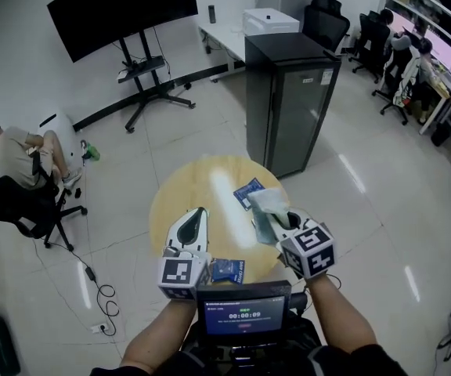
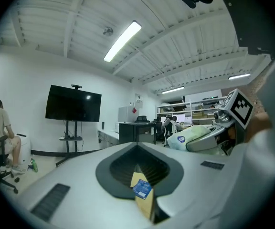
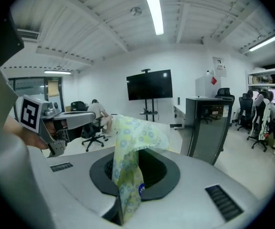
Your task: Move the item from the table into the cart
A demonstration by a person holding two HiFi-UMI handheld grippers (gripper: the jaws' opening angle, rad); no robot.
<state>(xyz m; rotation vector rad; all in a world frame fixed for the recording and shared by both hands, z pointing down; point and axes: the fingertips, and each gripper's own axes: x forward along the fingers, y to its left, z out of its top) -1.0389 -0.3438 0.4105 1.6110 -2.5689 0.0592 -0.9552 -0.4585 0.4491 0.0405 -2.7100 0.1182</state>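
Pale yellow-green and printed with small rings, the soft packet (image 3: 133, 140) is pinched in the right gripper (image 3: 121, 205), whose jaws are clenched on its lower edge so that the rest stands up and flops over above them. In the head view the right gripper and its load hang above the right-hand edge of the round wooden table (image 1: 180, 198), clear of the top. The packet looks light and limp, a thin film wrap around something that gives, perhaps tissues, so it should not slip easily, but it will sag and swing from a grip on one edge. A hold further in, across the body, would carry it more steadily and keep the wrap from tearing. The left gripper (image 2: 138, 169) is raised beside it over the near edge of the table, jaws closed together with nothing between them; through the slit behind them one sees only the tabletop below and a blue packet (image 2: 142, 189) lying on it. A second blue packet (image 1: 248, 192) lies close to the far right edge, just beyond the lifted one. Both look flat, light and slick, best taken by a short edge. No cart shows in any view.
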